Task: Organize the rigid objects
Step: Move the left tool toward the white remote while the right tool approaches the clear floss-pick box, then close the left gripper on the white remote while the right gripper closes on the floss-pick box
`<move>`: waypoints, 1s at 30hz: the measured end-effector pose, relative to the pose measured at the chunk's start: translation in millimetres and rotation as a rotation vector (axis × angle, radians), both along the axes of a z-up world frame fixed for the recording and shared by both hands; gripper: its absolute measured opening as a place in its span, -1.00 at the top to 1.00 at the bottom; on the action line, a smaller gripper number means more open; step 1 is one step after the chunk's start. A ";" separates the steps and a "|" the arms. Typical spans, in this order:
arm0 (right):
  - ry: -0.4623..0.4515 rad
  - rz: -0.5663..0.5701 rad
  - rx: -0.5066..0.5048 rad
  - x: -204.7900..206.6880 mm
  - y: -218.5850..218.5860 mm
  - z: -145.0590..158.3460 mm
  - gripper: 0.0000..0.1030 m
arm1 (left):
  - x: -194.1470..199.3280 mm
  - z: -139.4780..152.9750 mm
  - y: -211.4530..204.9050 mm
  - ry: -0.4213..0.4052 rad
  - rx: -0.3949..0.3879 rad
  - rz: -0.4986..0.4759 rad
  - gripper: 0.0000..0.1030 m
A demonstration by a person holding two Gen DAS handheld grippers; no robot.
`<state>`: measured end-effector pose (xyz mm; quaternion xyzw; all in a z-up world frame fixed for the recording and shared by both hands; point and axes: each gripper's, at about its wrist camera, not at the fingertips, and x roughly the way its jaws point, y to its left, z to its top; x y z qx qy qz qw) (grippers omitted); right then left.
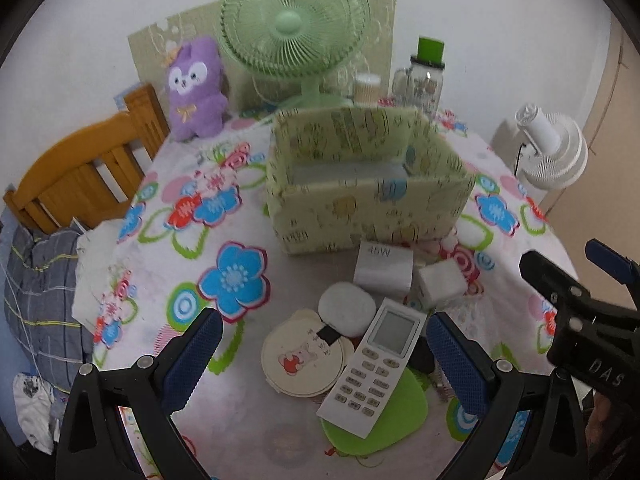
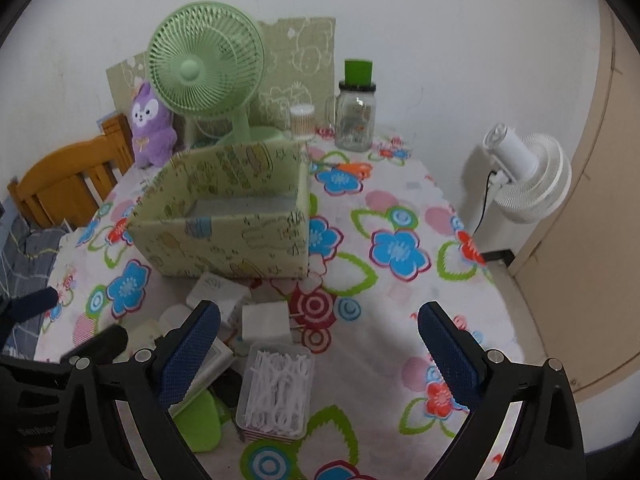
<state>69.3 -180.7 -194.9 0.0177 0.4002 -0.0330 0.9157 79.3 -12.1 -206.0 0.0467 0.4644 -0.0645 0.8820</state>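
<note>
A pile of small items lies in front of a pale green patterned storage box (image 1: pixel 360 216) (image 2: pixel 228 240). In it are a white remote control (image 1: pixel 380 364), a round cream case with a bear picture (image 1: pixel 298 360), a white oval puff (image 1: pixel 347 307), a white 45W charger (image 1: pixel 384 266) (image 2: pixel 216 292), a white cube (image 1: pixel 440 282) (image 2: pixel 266 320) and a flat green piece (image 1: pixel 384 416) (image 2: pixel 200 420). A clear tub of floss picks (image 2: pixel 278 388) sits nearest the right gripper. My left gripper (image 1: pixel 324 360) hangs open over the remote. My right gripper (image 2: pixel 320 354) (image 1: pixel 572 260) is open above the tub, holding nothing.
Behind the box stand a green desk fan (image 1: pixel 294 24), a purple plush toy (image 1: pixel 196 88), a cotton swab tub (image 1: pixel 366 88) and a glass jar with a green lid (image 2: pixel 356 116). A wooden chair (image 1: pixel 80 176) is at the left edge, a white floor fan (image 2: pixel 524 176) beyond the right edge.
</note>
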 end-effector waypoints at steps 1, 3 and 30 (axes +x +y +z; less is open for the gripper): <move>0.009 -0.003 0.016 0.9 -1.1 -5.1 -0.96 | -0.1 -5.2 -1.4 0.008 0.009 -0.008 -1.00; 0.024 -0.007 0.043 2.3 -1.4 -14.7 -0.95 | -0.8 -14.6 -5.6 0.014 0.028 -0.033 -1.00; 0.143 -0.008 0.058 2.3 11.0 -94.6 -0.94 | -3.7 -88.0 -32.2 0.045 0.040 -0.154 -0.33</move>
